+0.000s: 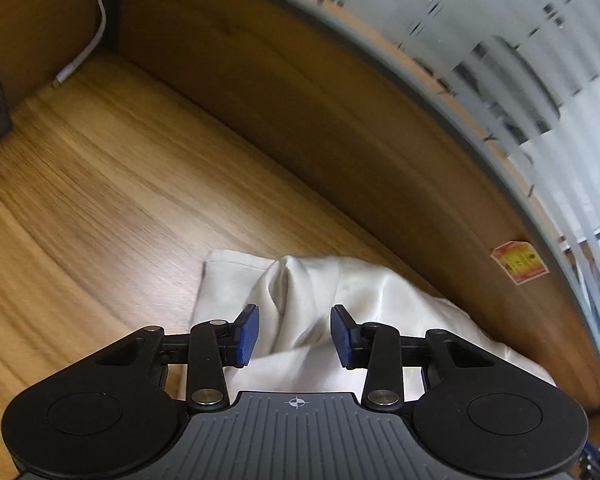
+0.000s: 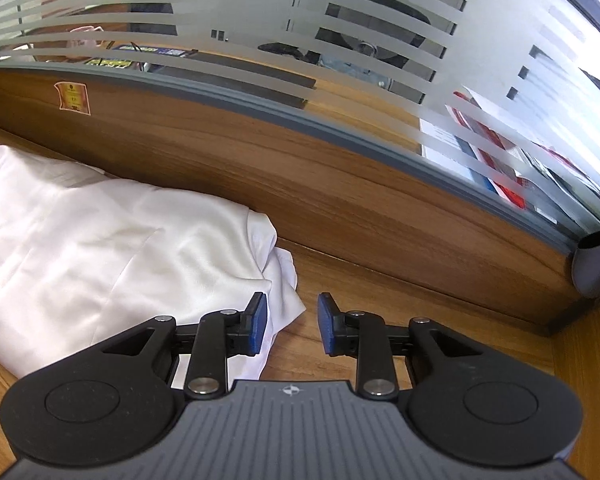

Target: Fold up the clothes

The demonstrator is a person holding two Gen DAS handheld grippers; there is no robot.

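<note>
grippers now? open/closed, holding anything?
Left gripper: open, above the white garment, holding nothing.
Right gripper: open, at the garment's edge, holding nothing.

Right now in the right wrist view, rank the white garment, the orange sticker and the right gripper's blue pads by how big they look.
1. White garment, by far the largest.
2. Blue pads, though nearness to the camera inflates them.
3. Orange sticker, close to one pad in apparent size, so that order is unsure.
</note>
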